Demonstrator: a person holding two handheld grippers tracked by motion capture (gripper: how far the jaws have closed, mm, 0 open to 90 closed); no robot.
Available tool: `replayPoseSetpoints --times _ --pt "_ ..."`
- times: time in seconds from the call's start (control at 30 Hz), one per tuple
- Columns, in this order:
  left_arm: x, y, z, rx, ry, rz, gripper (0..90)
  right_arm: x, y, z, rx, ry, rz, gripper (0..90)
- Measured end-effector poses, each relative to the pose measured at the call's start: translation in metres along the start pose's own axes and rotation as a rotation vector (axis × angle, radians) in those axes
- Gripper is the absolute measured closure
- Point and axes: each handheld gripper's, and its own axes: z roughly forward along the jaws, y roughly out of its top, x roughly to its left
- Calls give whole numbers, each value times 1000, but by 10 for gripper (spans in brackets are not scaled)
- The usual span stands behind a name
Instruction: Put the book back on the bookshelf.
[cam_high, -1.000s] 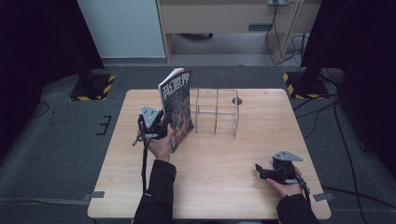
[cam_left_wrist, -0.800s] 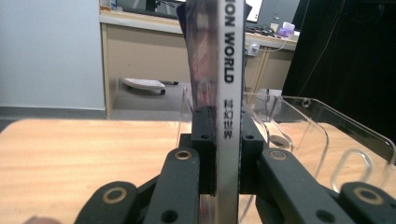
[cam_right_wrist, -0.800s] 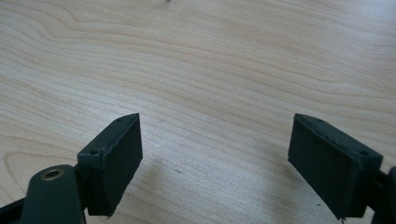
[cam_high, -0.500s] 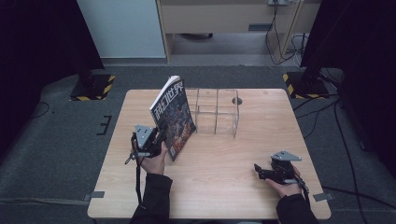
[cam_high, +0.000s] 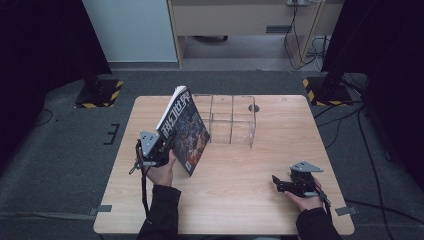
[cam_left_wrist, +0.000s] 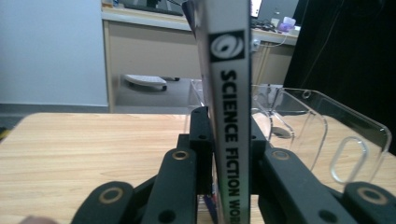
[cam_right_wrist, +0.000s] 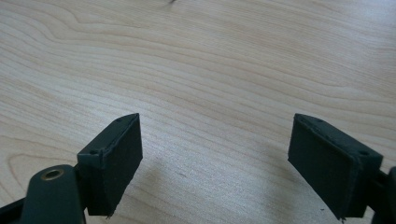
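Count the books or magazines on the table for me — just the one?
1. The magazine is clamped upright by its spine in the left gripper, just left of the clear acrylic rack, whose slots look empty.

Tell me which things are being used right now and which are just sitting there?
In use:
left gripper, shut on the magazine's spine
magazine, held upright
clear rack, probably where it's headed

Just there:
right gripper, open, low over the table
cupboard behind
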Motion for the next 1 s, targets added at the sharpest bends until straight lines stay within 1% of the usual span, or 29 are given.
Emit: replayPoseSetpoints --times 0.03,0.07,0.1,0.13,0.17,0.23,0.27,0.3,0.37,0.43,0.47,0.53,0.6,0.63,0.67,0.7,0.73,0.77,0.9,1.0 --pt "0 0 0 0 0 0 816 0 0 0 0 0 0 176" --pt "1 0 0 0 -19 -22 816 0 0 0 -2 -1 0 176" --pt "0 1 -1 -18 -16 -20 822 0 0 0 -2 1 5 176" --pt "0 1 -1 -18 -16 -20 822 0 0 0 -2 1 5 176" --pt "-1 2 0 -35 -20 -23 822 0 0 0 0 1 7 176" --pt "-3 6 3 -62 -32 -45 824 -1 0 0 2 2 4 176" --pt "-3 6 3 -62 -32 -45 824 -1 0 0 2 2 4 176" --pt "-6 10 8 -77 -43 -56 824 -1 0 0 2 3 2 176" --pt "-8 12 10 -86 -46 -56 824 -1 0 1 2 1 4 176" --pt "-11 15 14 -95 -42 -45 824 -1 0 0 2 3 3 176" --pt "-12 17 17 -98 -36 -36 824 -1 0 0 0 3 9 176" --pt "-14 22 22 -105 -21 -17 824 -3 0 0 1 3 -3 176" --pt "-15 27 27 -119 -8 -2 824 -4 -1 0 -3 1 3 176" --pt "-15 31 31 -126 -2 0 824 -4 -1 -1 1 2 3 176" --pt "-15 31 31 -126 -2 0 824 -4 -1 -1 1 2 3 176" --pt "-14 35 37 -128 3 -2 824 -4 -1 -1 1 3 6 176" --pt "-14 35 37 -128 3 -2 824 -4 -1 -1 1 3 6 176" --pt "-13 39 43 -133 4 8 824 -4 -1 0 0 4 4 176" --pt "-12 42 51 -139 12 15 824 -4 -2 1 3 3 4 177" --pt "-13 43 58 -141 25 30 824 -6 -2 1 1 4 4 178"
